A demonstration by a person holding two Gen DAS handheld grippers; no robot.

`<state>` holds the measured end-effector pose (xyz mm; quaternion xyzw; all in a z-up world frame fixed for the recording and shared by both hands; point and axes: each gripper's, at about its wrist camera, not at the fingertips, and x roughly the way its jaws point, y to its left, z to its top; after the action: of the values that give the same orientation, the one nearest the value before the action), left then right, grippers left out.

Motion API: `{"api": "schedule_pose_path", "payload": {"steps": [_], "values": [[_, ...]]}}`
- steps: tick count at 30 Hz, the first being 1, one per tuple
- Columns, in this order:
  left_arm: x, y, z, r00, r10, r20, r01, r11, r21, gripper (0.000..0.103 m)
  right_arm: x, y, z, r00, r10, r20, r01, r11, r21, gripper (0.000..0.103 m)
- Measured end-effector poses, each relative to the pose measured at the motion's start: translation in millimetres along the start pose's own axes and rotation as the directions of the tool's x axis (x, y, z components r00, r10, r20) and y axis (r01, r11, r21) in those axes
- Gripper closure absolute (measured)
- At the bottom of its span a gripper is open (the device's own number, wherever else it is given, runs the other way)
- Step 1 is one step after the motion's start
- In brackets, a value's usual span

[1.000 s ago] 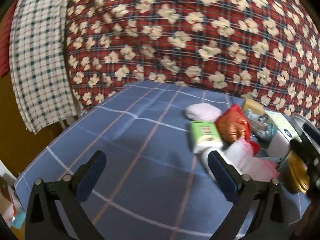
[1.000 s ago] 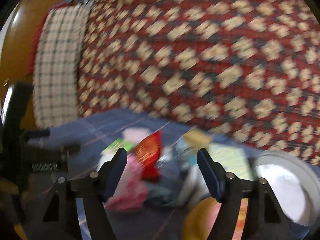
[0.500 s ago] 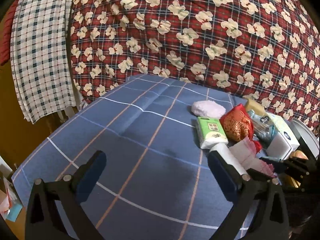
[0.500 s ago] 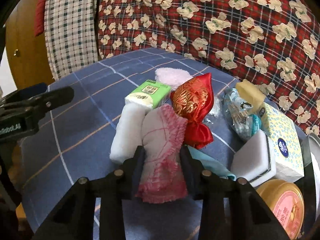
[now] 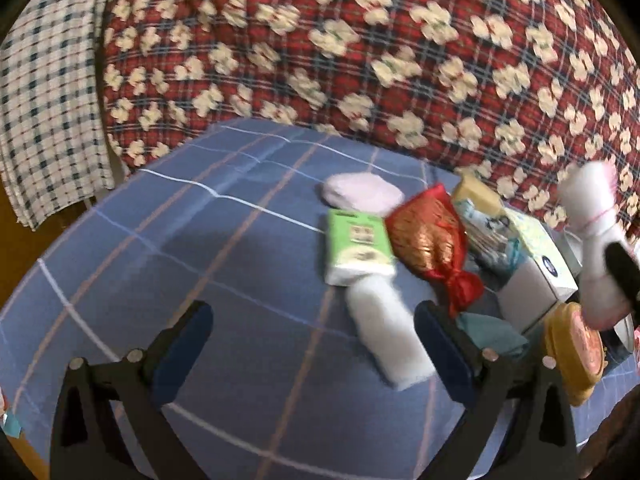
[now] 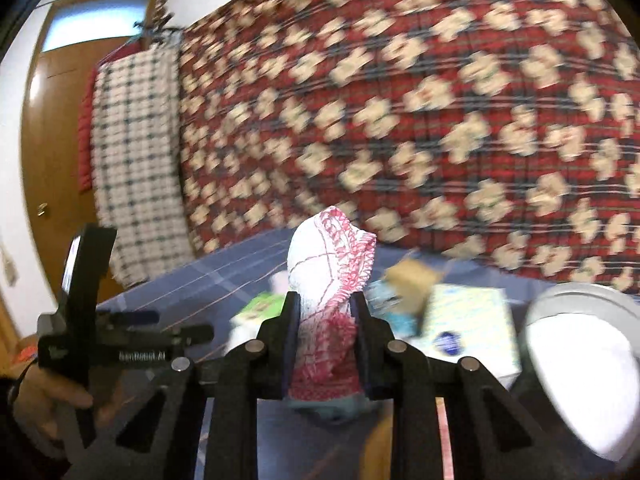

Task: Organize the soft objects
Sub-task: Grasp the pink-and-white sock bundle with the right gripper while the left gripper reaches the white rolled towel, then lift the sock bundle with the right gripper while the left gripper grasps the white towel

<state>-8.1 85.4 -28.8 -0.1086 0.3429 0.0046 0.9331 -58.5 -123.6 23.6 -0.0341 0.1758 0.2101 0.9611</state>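
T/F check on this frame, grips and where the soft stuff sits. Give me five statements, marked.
1. The right gripper has the white cloth with red stitched edging between its fingers. True; jaws closing on it.
2. The left gripper holds the rolled white towel. False; nothing is between its fingers, the towel lies on the blue checked tablecloth.
3. The green tissue pack lies beside the red and gold satin pouch. True.
4. The pale pink fluffy pad is lifted. False; it rests on the tablecloth.
5. The white cloth is off the table. True.
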Motion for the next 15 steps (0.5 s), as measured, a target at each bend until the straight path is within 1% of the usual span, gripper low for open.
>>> {"api": "schedule_pose_path", "payload": {"steps": [3,5,7,8,10,13,14,15], "values": [[14,-20,-2,0.999,0.006,-0.045,-0.005,1.000,0.019,0.013,-10,-11,1,0.995,-0.085,0.047,0.084,0.996,0.014,0.076],[24,-29,-6,0.997,0.015,-0.073,-0.013,1.000,0.023,0.018,-15,-17,3,0.991,-0.115,0.069,0.113,0.993,0.023,0.076],[34,-35,-9,0.993,0.021,-0.114,-0.019,1.000,0.023,0.025,-21,-25,6,0.988,-0.126,0.085,0.124,0.992,0.033,0.076],[39,-37,-10,0.991,0.018,-0.135,-0.016,1.000,0.021,0.031,-21,-27,7,0.987,-0.135,0.090,0.132,0.991,0.034,0.076],[39,-39,-9,0.991,0.027,-0.129,-0.025,1.000,0.017,0.032,-25,-31,8,0.985,-0.147,0.091,0.144,0.989,0.035,0.076],[42,-40,-9,0.990,0.038,-0.136,-0.036,0.999,0.020,0.039,-25,-35,8,0.986,-0.145,0.086,0.141,0.989,0.047,0.076],[42,-41,-9,0.990,0.034,-0.137,-0.031,0.999,0.024,0.042,-26,-36,8,0.986,-0.142,0.085,0.138,0.989,0.050,0.076],[41,-41,-9,0.990,0.022,-0.137,-0.020,1.000,0.022,0.050,-26,-35,9,0.987,-0.138,0.086,0.134,0.990,0.052,0.076]]}}
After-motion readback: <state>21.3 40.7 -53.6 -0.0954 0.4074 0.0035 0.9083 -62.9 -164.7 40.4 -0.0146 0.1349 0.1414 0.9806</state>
